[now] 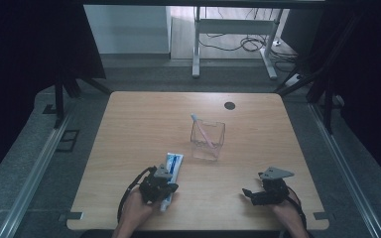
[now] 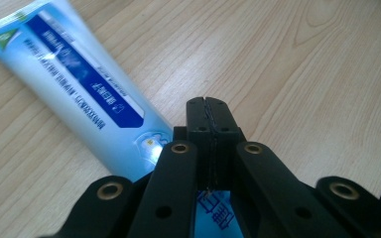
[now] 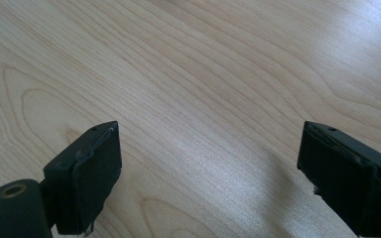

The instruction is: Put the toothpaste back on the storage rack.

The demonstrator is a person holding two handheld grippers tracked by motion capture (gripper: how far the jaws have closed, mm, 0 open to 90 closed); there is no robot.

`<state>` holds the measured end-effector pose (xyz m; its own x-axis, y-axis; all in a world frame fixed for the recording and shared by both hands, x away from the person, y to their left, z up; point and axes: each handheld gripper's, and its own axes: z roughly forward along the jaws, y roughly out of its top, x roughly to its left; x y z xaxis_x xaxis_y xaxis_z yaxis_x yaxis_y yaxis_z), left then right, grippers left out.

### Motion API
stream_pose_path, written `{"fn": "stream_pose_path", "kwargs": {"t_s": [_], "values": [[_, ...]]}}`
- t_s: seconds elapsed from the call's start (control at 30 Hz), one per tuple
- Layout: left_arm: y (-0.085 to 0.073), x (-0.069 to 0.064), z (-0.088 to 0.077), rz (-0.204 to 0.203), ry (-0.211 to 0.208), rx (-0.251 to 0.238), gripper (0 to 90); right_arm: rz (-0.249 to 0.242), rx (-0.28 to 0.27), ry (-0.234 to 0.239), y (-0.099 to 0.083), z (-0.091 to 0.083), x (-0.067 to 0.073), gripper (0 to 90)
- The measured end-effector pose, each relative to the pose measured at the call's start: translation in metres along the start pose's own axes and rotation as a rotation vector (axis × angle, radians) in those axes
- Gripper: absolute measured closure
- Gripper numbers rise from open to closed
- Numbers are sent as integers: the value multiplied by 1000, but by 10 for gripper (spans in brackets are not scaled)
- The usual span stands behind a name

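Near the table's (image 1: 129, 124) seven o'clock edge, the left tool (image 1: 161, 184) is pinched shut on the toothpaste tube (image 2: 74, 84), probably to carry it to the clear holder (image 1: 208, 141) at centre. At five o'clock, the right tool (image 1: 252, 194) waits wide, holding nothing.

The only print I can find is on the toothpaste tube (image 2: 79, 94) lying at ten o'clock from my left gripper (image 2: 209, 106). White lettering runs along its dark blue band, but it is too small and blurred for me to read. A small green emblem sits at the tube's far end, and blue characters show under my jaws, unreadable.
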<state>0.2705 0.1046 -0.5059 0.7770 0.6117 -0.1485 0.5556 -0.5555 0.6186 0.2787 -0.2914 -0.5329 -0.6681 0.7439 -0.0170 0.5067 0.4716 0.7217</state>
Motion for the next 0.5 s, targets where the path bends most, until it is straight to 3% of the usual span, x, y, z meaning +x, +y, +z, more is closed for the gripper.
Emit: {"fn": "stream_pose_path", "kwargs": {"t_s": [0.23,0.5], "values": [[-5,7,-7,-12,7,18,896,0,2,0,0,0,0,107],[-10,14,-12,7,26,26,896,-1,3,2,0,0,0,112]]}}
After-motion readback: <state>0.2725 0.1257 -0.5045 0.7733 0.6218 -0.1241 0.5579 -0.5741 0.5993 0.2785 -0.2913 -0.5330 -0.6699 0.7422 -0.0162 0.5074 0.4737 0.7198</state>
